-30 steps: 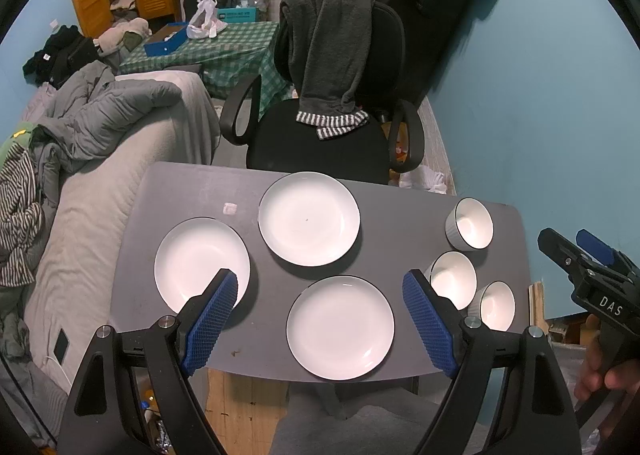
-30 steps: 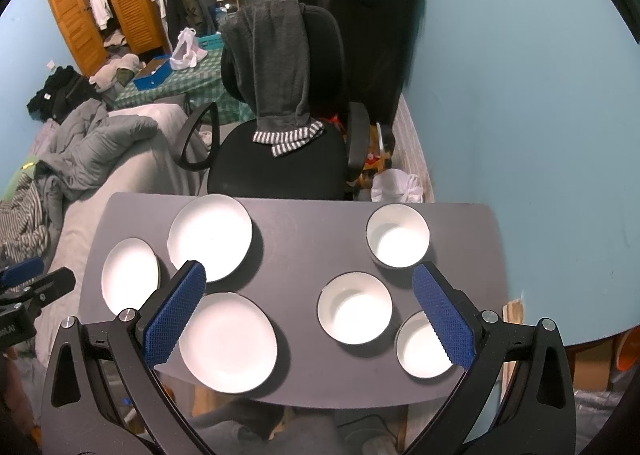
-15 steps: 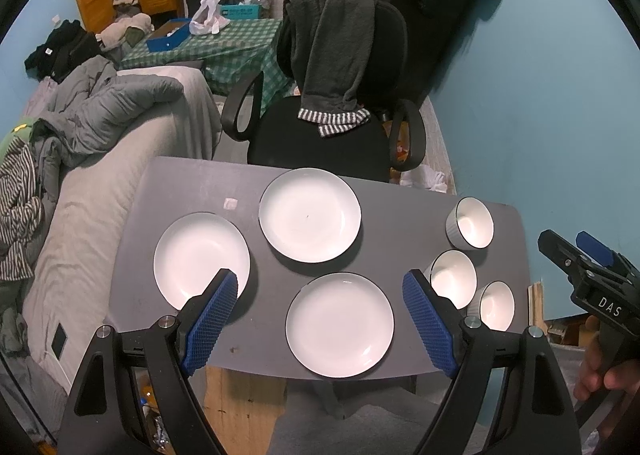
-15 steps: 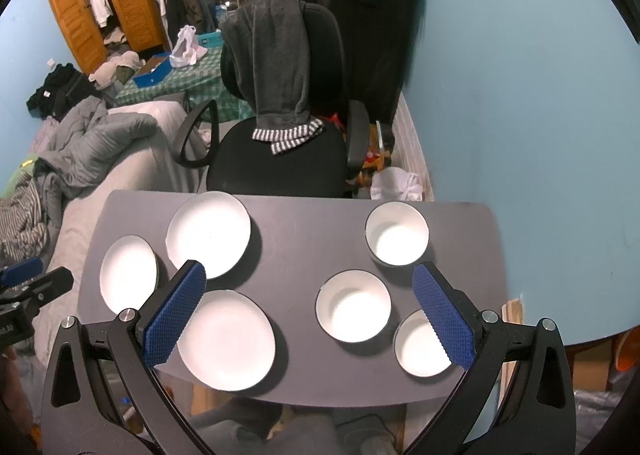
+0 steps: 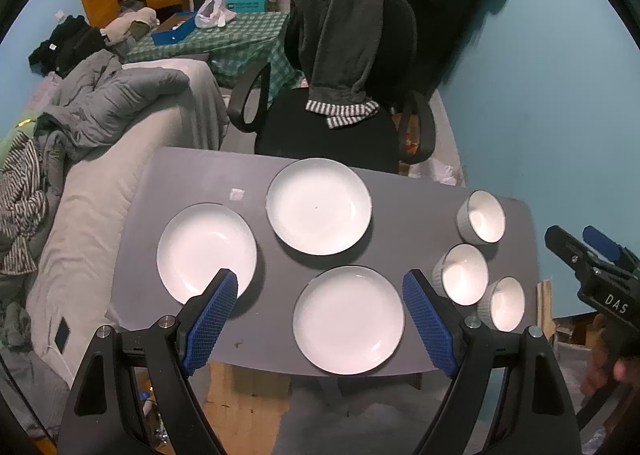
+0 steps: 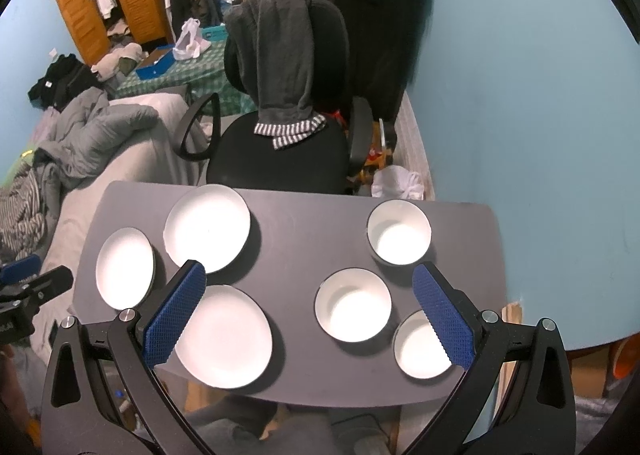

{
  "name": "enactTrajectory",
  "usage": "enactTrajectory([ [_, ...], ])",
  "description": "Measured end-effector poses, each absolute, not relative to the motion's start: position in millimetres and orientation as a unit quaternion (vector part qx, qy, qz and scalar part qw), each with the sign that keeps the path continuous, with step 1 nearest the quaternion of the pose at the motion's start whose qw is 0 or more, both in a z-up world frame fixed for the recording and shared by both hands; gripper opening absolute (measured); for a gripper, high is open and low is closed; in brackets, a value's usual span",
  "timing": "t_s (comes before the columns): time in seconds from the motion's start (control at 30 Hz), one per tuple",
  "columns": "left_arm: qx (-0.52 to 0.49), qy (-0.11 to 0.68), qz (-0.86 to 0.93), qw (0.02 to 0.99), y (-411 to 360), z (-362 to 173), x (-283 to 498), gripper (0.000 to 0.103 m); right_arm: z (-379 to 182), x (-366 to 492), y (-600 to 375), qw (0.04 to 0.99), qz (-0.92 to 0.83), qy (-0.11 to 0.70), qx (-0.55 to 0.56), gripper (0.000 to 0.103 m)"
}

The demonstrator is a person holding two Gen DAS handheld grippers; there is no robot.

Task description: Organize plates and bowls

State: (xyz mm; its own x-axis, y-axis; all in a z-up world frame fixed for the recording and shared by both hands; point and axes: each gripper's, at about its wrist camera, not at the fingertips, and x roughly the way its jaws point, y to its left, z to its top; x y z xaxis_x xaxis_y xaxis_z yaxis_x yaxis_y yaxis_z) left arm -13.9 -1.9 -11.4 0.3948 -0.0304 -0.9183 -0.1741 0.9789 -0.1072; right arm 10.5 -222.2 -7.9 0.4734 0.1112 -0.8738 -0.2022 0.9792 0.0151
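Grey table (image 5: 192, 175) with three white plates and three white bowls, all separate, nothing stacked. Left wrist view: left gripper (image 5: 320, 319) above table's near edge, blue pads spread wide, holding nothing; near plate (image 5: 348, 319) seen between the pads. Far plate (image 5: 319, 206) at 12 o'clock from near plate, close but not touching. Left plate (image 5: 207, 254) at 10 o'clock from near plate, lower rim partly hidden behind left finger (image 5: 210, 319). Bowls grouped at 3 o'clock side of table: far bowl (image 5: 481, 216), middle bowl (image 5: 464, 274), near bowl (image 5: 503, 304); middle and near bowls just beside each other, contact not clear. Small white scrap (image 5: 237, 194) on table between left plate and far plate. Right gripper (image 6: 310, 309) in right wrist view also spread wide and empty, hovering over table; middle bowl there seen between the pads, near bowl partly behind right finger (image 6: 442, 321). Black office chair (image 5: 332, 135) with dark garment (image 5: 340, 51) draped over backrest at 12 o'clock beyond table. Bed with grey duvet (image 5: 112, 95) at 9 to 10 o'clock. Blue wall (image 5: 540, 95) at 3 o'clock.
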Motion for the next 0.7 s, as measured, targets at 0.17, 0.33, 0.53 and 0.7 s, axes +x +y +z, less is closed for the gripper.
enactTrajectory([
  [0.17,-0.115,0.569,0.047,0.813,9.1,-30.6,-13.9,0.086,-23.0,16.8,-217.6,0.85,0.11,0.511,-0.061,0.102],
  [0.33,-0.133,0.579,0.064,0.802,23.0,-50.3,-19.8,0.086,-43.2,19.5,-209.4,0.838,0.148,0.518,-0.089,0.102],
  [0.53,-0.132,0.589,0.071,0.794,33.3,-66.1,-23.9,0.086,-68.1,21.7,-187.6,0.813,0.21,0.53,-0.119,0.102],
  [0.7,-0.123,0.592,0.072,0.793,40.3,-80.2,-26.4,0.086,-89.1,25.7,-173.6,0.787,0.257,0.546,-0.128,0.102],
])
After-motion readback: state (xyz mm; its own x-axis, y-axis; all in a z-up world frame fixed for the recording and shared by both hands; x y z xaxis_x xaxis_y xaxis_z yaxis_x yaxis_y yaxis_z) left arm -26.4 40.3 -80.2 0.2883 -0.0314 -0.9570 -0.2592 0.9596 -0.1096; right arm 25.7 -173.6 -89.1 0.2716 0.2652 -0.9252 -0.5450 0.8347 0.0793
